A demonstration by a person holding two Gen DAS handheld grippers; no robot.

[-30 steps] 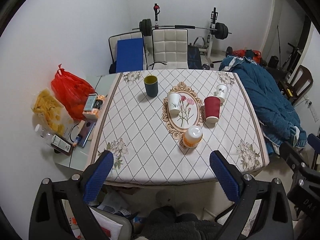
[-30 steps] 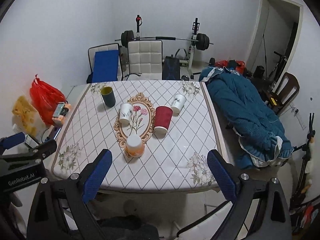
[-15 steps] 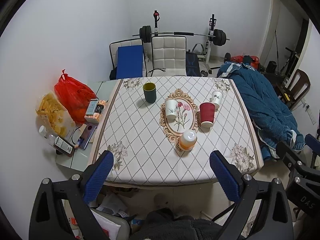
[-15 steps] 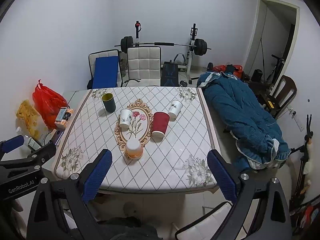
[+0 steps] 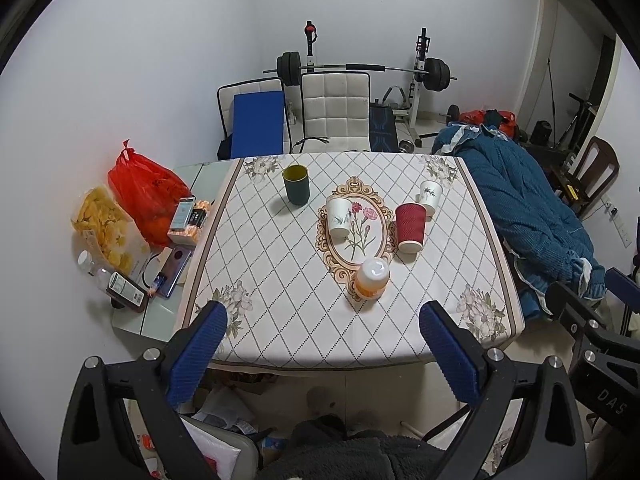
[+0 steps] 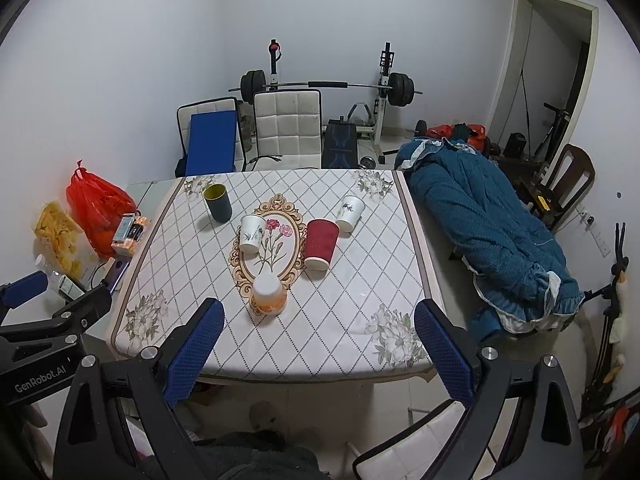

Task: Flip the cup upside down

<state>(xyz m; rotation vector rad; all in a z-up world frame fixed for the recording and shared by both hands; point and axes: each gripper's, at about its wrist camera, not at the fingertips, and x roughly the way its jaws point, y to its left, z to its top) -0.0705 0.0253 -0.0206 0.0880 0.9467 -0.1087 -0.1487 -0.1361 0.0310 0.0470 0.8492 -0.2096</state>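
Note:
Several cups stand on a patterned tablecloth. A dark green cup stands upright, mouth up, at the far left. Two white paper cups and a dark red ribbed cup stand upright. An orange and white cup stands upside down nearest me. My left gripper and right gripper are open and empty, held back from the table's near edge.
A red bag, a snack bag, bottles and phones lie on a side surface left of the table. Chairs and a barbell rack stand behind. A blue quilt lies to the right.
Both grippers have drawn back and up from the table, so the table and cups look smaller and farther. The cups have not moved.

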